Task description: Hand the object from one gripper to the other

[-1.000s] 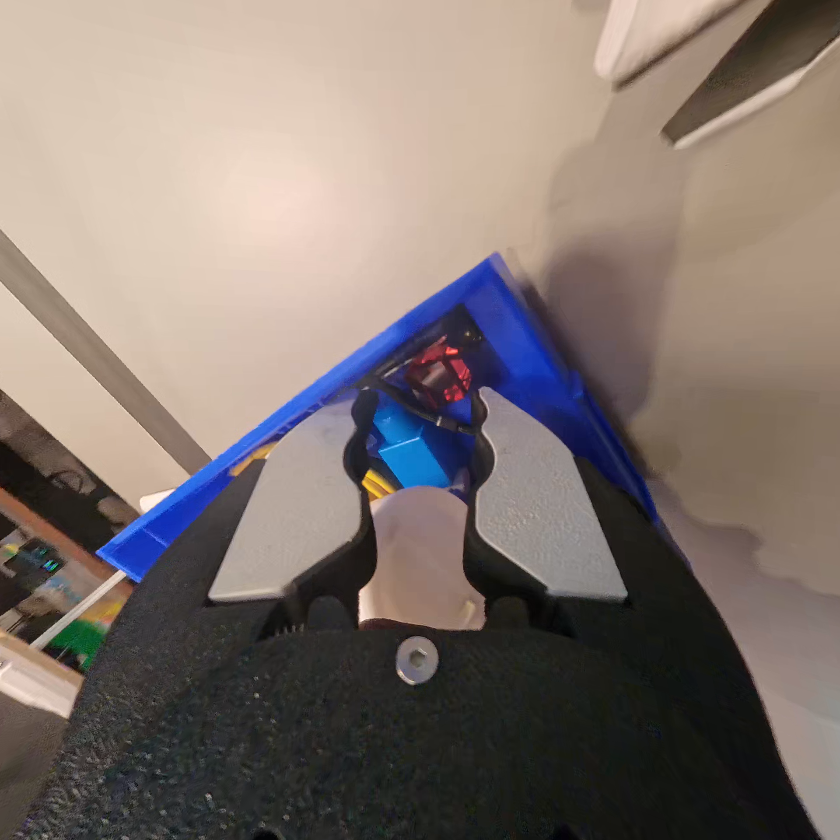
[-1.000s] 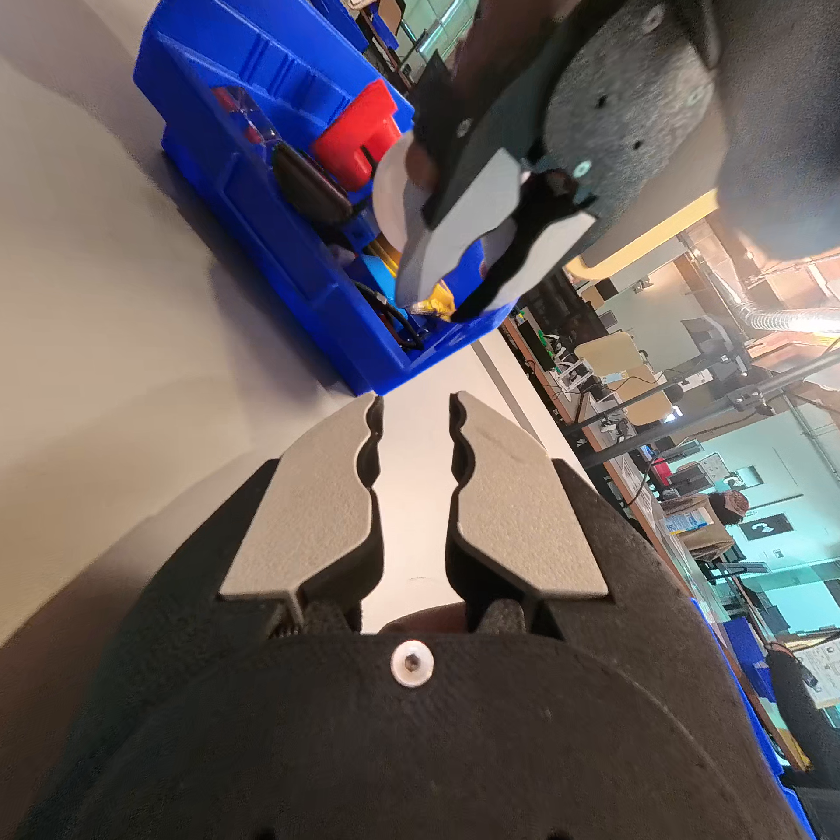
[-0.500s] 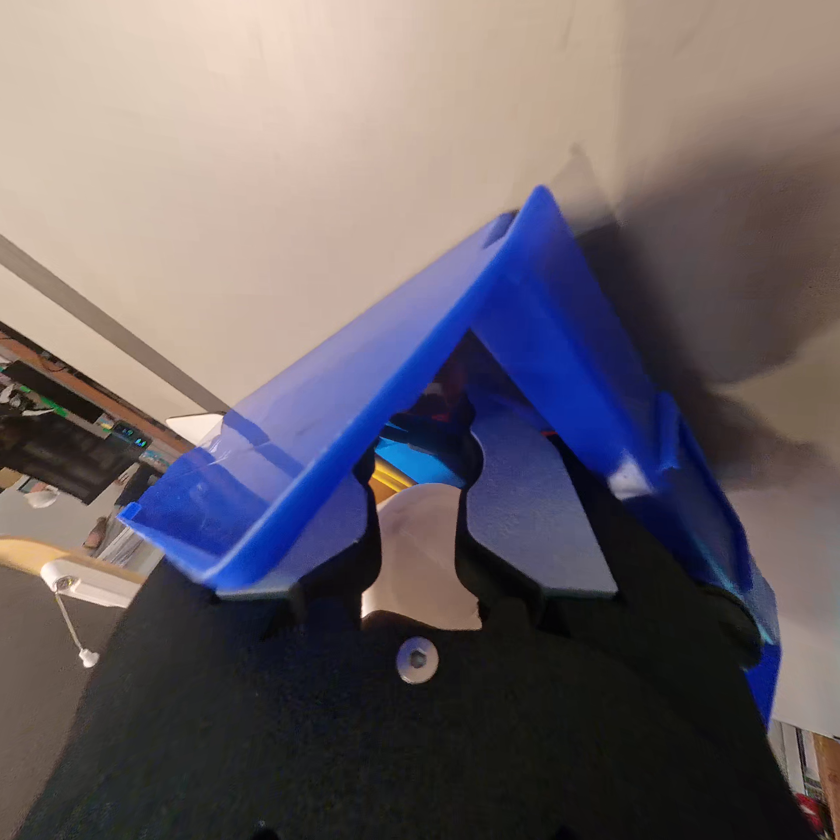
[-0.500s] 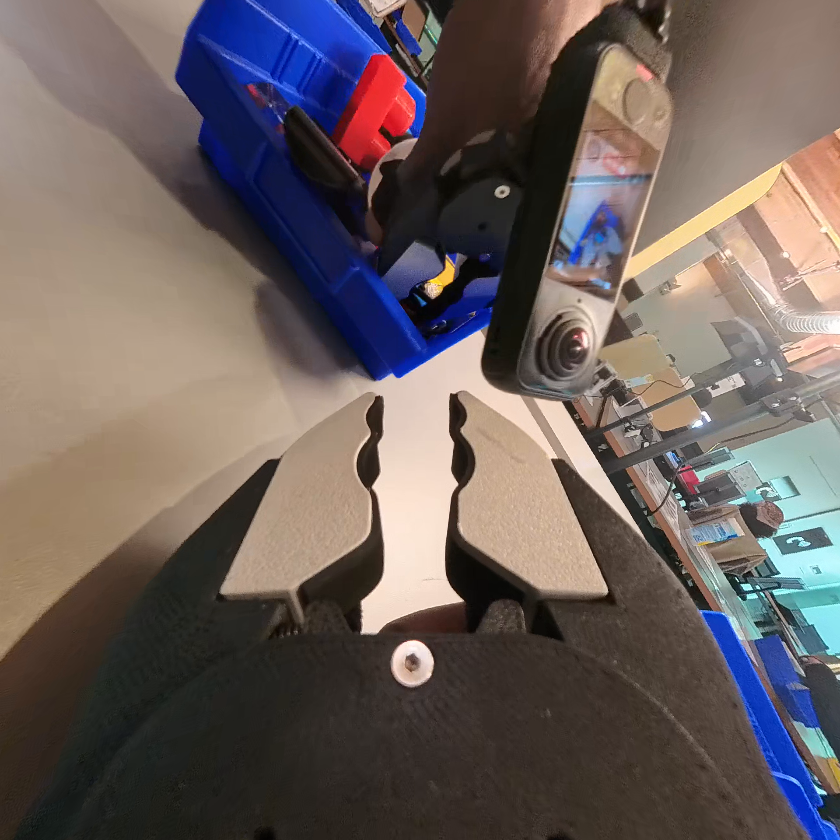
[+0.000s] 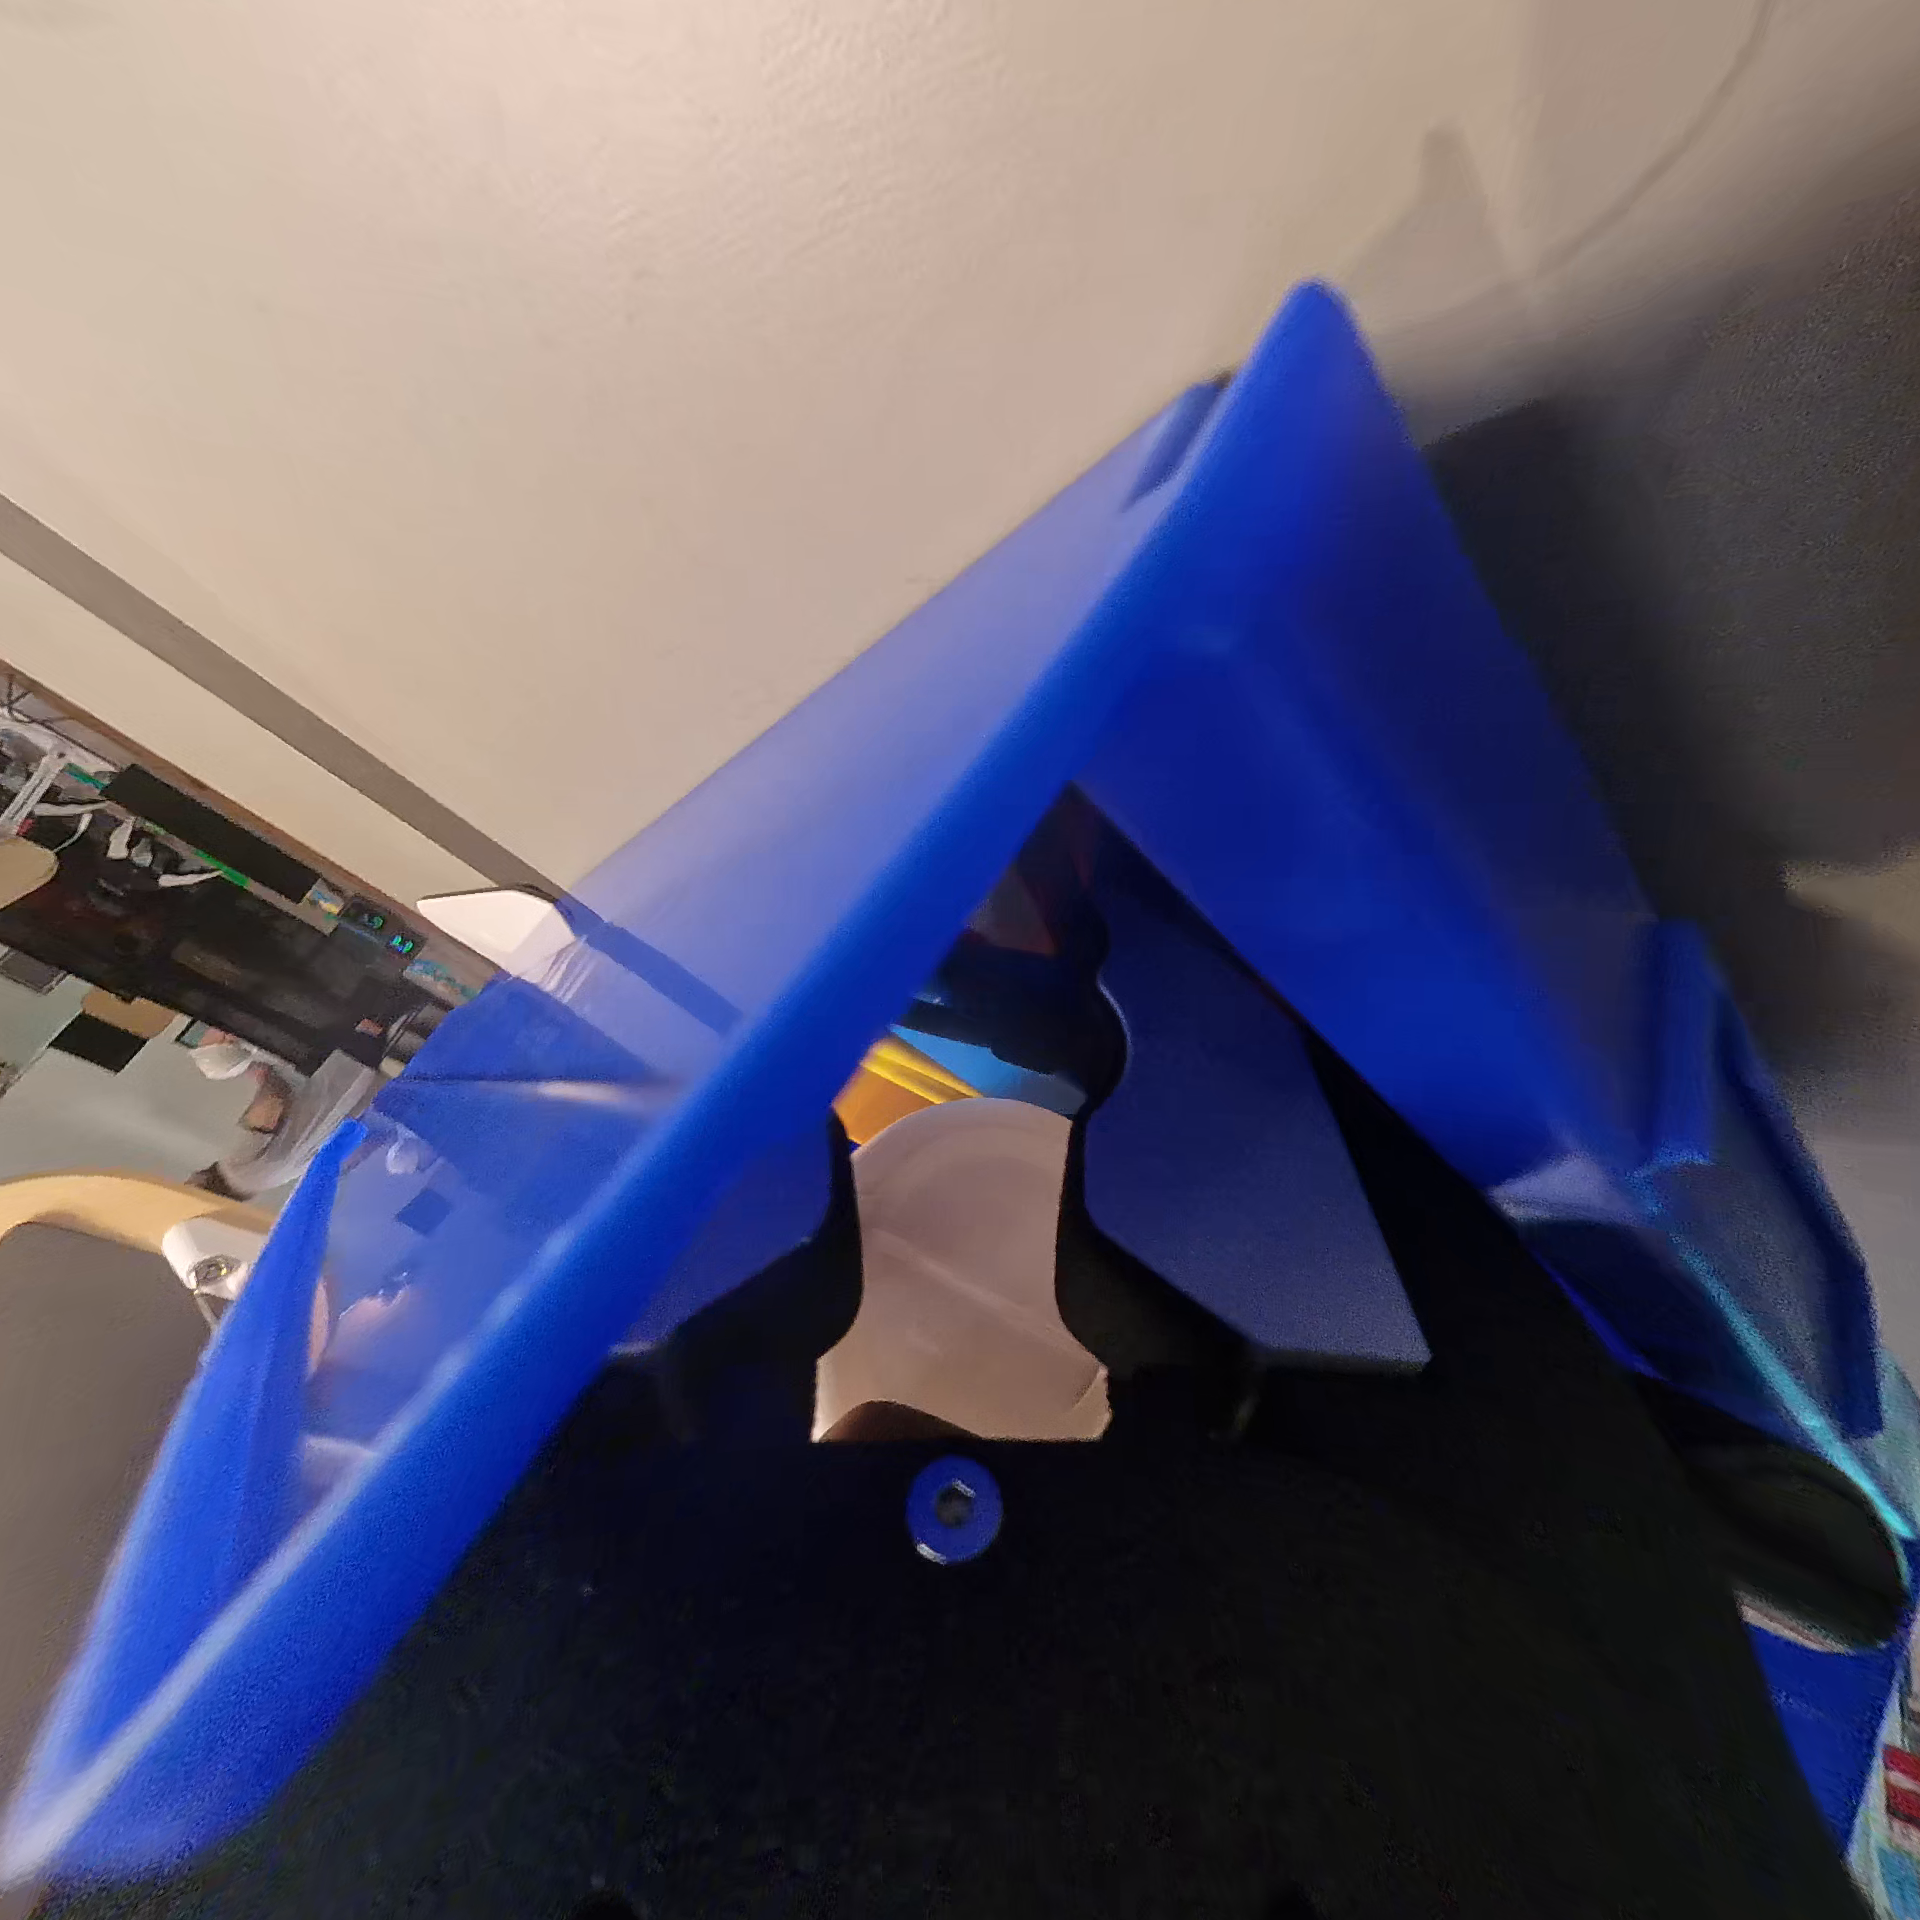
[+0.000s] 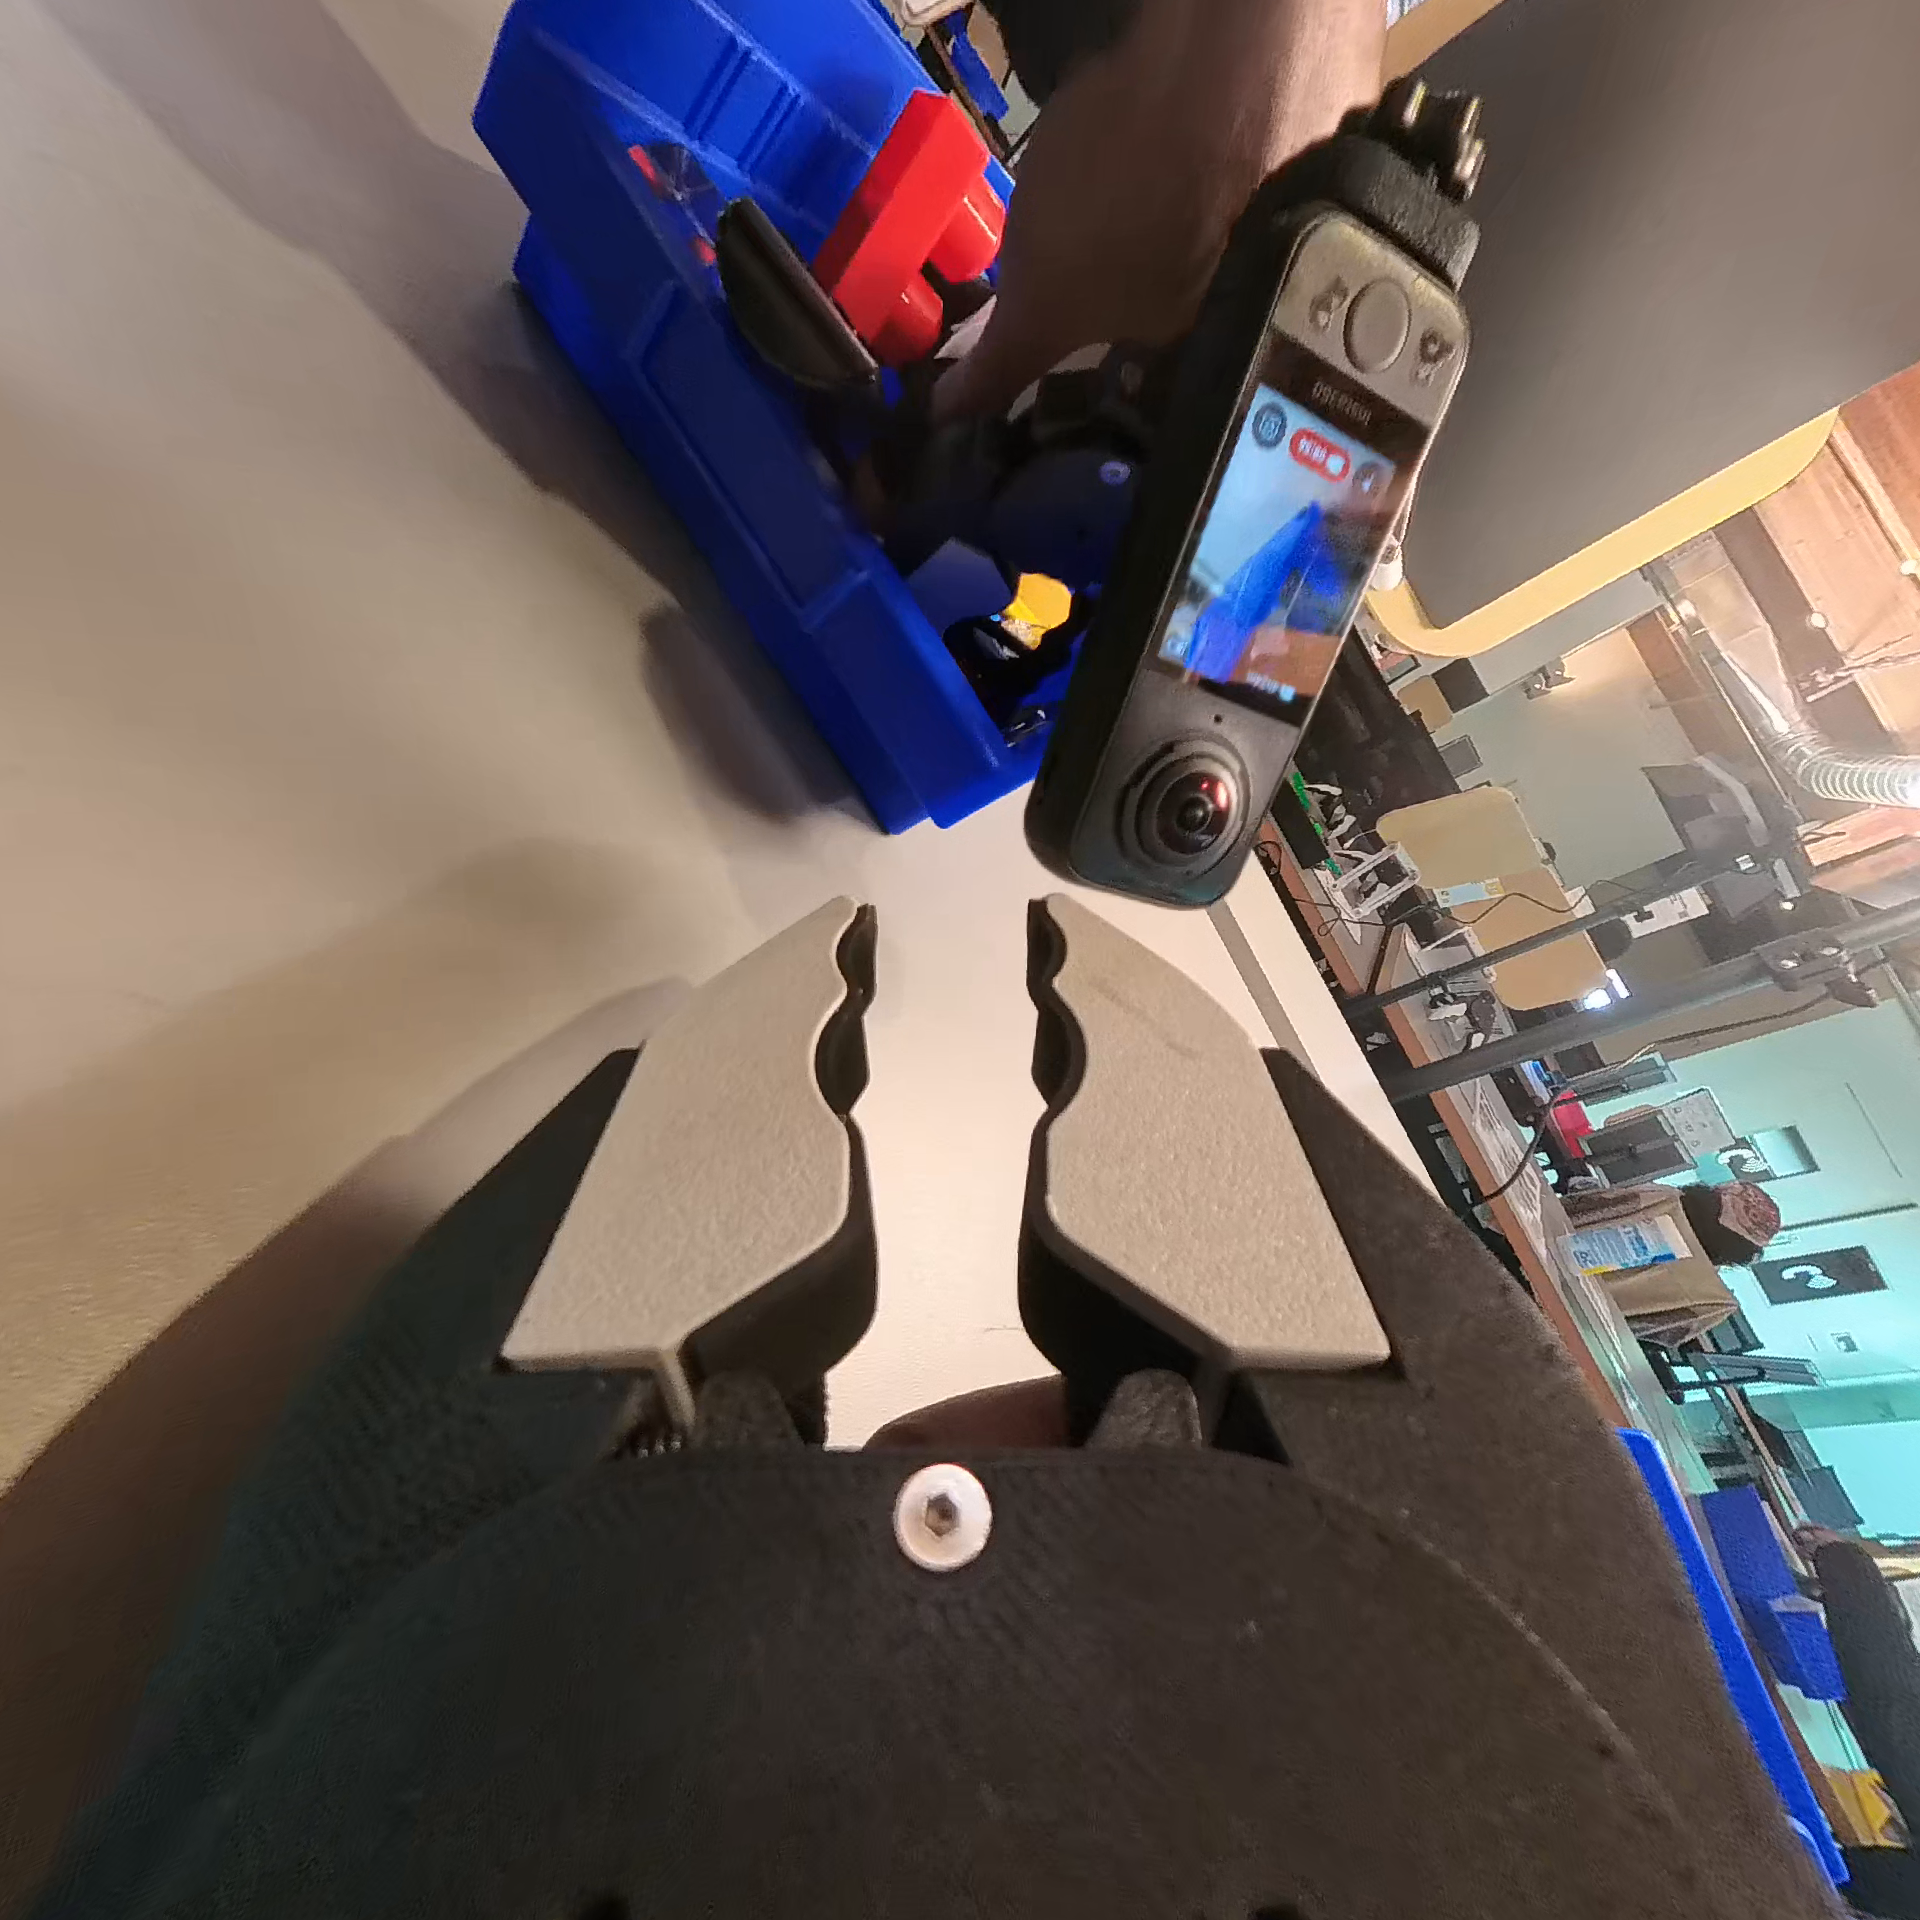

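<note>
While dipped in the glossy blue bin [image 5: 1299, 727], left gripper [image 5: 956, 1132] seemingly clasps a smooth white piece [image 5: 956, 1226].

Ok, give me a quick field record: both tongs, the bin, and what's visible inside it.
left tongs: down inside the blue bin, closed on a white object
right tongs: open, empty, above the table, short of the bin
bin contents: red block, yellow piece, black part
handover: not yet done
</note>
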